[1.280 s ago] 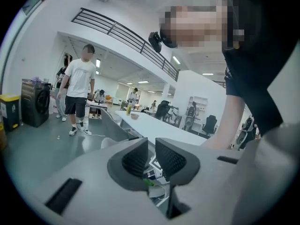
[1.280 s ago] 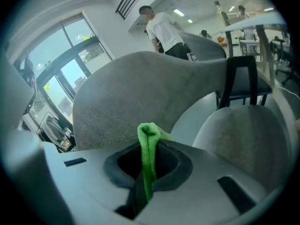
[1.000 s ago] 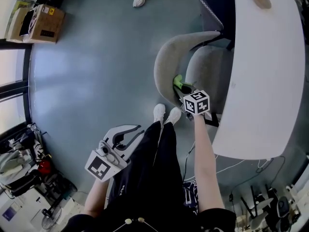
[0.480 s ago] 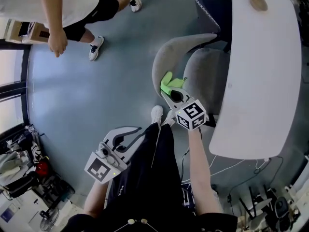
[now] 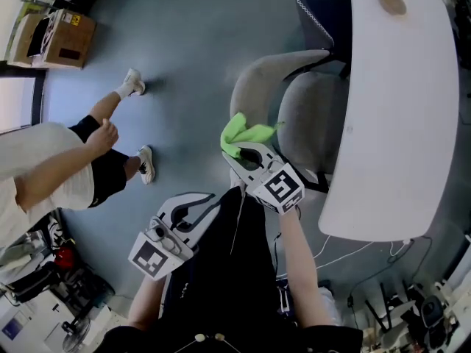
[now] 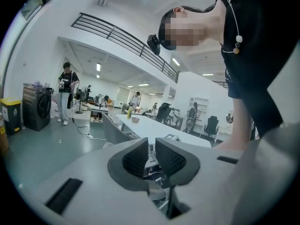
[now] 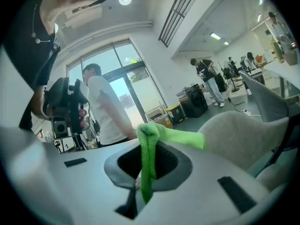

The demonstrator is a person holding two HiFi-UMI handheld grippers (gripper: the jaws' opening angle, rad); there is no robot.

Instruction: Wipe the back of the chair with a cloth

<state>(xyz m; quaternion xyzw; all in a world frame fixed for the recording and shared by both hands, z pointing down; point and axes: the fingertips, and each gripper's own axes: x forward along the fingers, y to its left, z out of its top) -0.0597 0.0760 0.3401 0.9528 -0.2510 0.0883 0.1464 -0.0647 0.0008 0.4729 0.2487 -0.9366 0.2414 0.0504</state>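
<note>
The grey chair's curved back (image 5: pixel 257 83) wraps round its seat (image 5: pixel 309 123), which is tucked under the white table (image 5: pixel 401 109). My right gripper (image 5: pixel 246 153) is shut on a bright green cloth (image 5: pixel 241 133), at the near left end of the chair back; contact cannot be told. In the right gripper view the cloth (image 7: pixel 149 168) hangs pinched between the jaws, with the chair back (image 7: pixel 234 135) to the right. My left gripper (image 5: pixel 197 203) hangs low by my leg, away from the chair. Its jaws (image 6: pixel 151 158) stand together with nothing between them.
A passer-by (image 5: pixel 59 171) in a white top stands on the grey floor to the left, also seen in the right gripper view (image 7: pixel 105 109). A cardboard box (image 5: pixel 57 34) sits at the far left. A dark blue chair (image 5: pixel 324 13) stands behind the grey one. Cables lie under the table.
My right gripper has carried the cloth from the inner side of the chair back, by the seat, leftward to its near outer end. The passer-by walked from the top to the left.
</note>
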